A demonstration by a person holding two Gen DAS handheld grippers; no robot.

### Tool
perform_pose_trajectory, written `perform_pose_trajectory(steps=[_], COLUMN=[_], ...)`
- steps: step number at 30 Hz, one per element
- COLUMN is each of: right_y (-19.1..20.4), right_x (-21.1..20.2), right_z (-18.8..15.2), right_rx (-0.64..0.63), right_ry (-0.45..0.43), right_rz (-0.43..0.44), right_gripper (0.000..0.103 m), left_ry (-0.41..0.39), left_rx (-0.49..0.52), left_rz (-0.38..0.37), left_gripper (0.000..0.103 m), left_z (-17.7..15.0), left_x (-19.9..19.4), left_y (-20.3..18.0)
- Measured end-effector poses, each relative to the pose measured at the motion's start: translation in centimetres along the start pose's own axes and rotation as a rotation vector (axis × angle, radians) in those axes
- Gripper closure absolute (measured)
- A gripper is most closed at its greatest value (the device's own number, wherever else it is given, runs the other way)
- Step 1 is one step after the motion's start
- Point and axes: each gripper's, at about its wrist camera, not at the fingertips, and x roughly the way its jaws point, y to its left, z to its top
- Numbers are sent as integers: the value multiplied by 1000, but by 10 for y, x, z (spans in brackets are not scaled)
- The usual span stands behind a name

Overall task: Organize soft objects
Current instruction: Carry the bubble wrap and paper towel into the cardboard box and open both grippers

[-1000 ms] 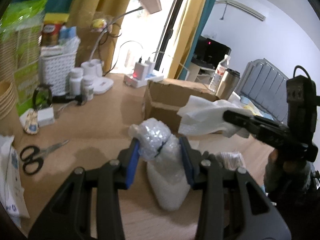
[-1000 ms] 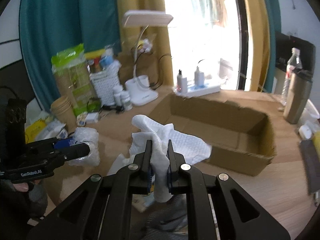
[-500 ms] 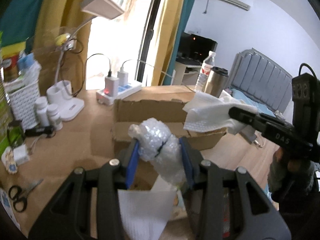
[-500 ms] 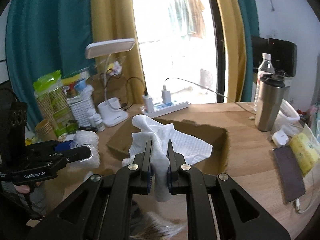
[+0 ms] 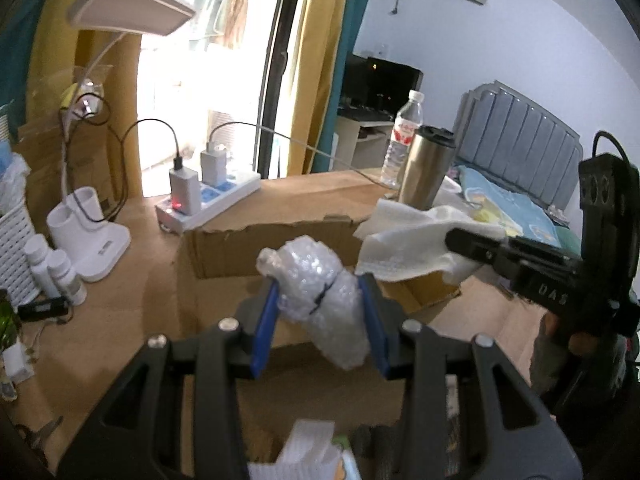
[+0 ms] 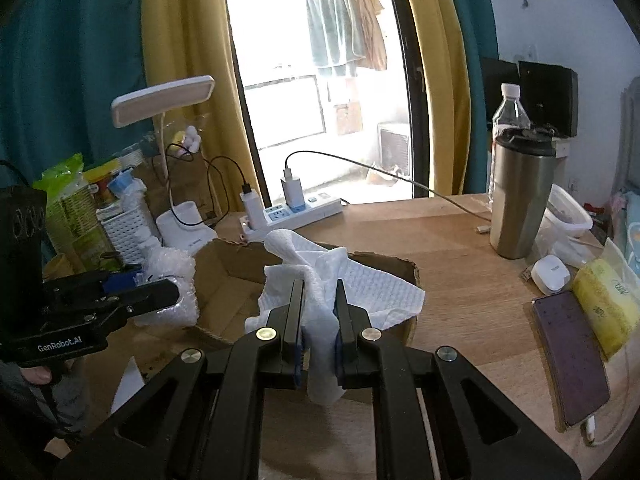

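My left gripper [image 5: 320, 292] is shut on a roll of bubble wrap [image 5: 320, 284] and holds it above the open cardboard box [image 5: 280, 236]. The bubble wrap also shows at the left of the right wrist view [image 6: 172, 272]. My right gripper [image 6: 318, 292] is shut on a white cloth [image 6: 352, 284] and holds it above the near right part of the box [image 6: 224, 280]. In the left wrist view the right gripper [image 5: 460, 240] comes in from the right with the cloth [image 5: 404, 244] hanging over the box's right end.
A power strip [image 5: 208, 200] with chargers, a desk lamp [image 5: 128, 8] and white bottles [image 5: 60, 272] stand behind and left of the box. A steel tumbler [image 6: 520, 200], water bottle [image 6: 510, 116], phone [image 6: 570, 360] and yellow packet [image 6: 608, 304] sit to the right. Paper [image 5: 304, 448] lies below.
Both grippers have lifted and moved forward with their loads, from the table in front of the box to above it. The scissors and the left clutter have slid out of view.
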Motion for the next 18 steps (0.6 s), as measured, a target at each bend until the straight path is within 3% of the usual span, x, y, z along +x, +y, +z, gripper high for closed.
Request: perform_pose_trajectory(steps=[12,14,16,18], right_y=[-13,-13,-12,-11], right_x=[41,44,44,43], right_z=[-11,-15,-16,-17], right_rx=[2,-3,-5,-4], right_ry=[95,109,117,117], right_rz=[-11,-11,-10,-6], right_gripper=[89,81,63,50], left_ry=[67,80,79,69], left_rx=[1,-6,-11,-14], left_rz=[-23,-33,-38,-38], left_gripper=[58,51,48,33], left_z=[5,3,3,3], left_x=[42,44,43,40], left_y=[-6,-6,-6,-6])
